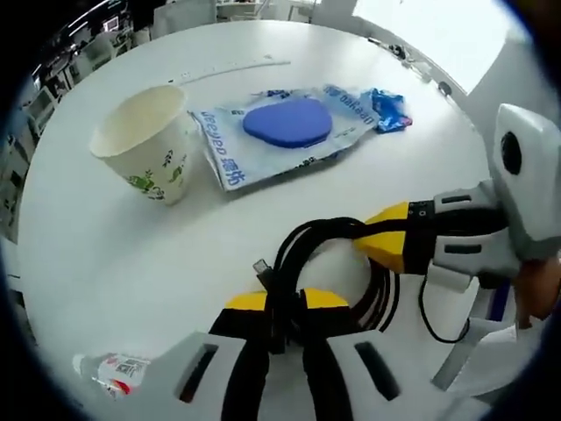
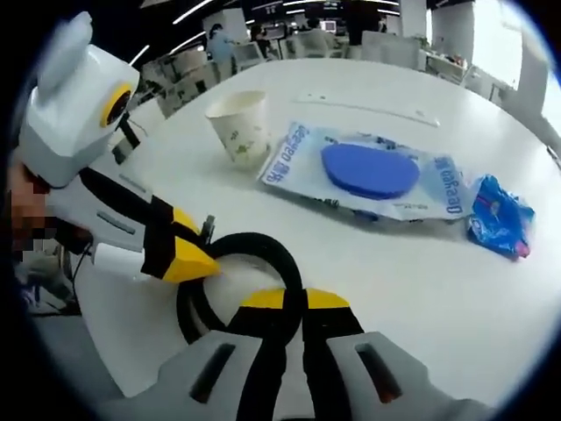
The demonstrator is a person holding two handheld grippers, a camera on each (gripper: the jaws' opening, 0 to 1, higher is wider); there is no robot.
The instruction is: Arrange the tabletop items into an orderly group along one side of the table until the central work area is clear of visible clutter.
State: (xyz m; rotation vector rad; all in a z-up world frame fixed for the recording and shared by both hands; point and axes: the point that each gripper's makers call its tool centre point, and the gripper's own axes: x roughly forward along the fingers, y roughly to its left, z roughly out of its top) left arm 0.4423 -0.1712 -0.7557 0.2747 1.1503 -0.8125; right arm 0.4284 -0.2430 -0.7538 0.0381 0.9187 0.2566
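Both grippers, left (image 1: pixel 287 301) and right (image 2: pixel 294 300), clamped shut on the coiled black cable (image 1: pixel 329 235), paper cup (image 1: pixel 149 145) and blue pouch (image 1: pixel 285 132) beyond

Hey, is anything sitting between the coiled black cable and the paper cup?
Nothing visible does. Both the left gripper and the right gripper are shut on the black cable, and only bare white table lies between it and the paper cup.

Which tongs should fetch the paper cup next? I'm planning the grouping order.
Probably left. Both tongs, left and right, are shut on the black cable coil, but the paper cup stands on the left tongs' side.
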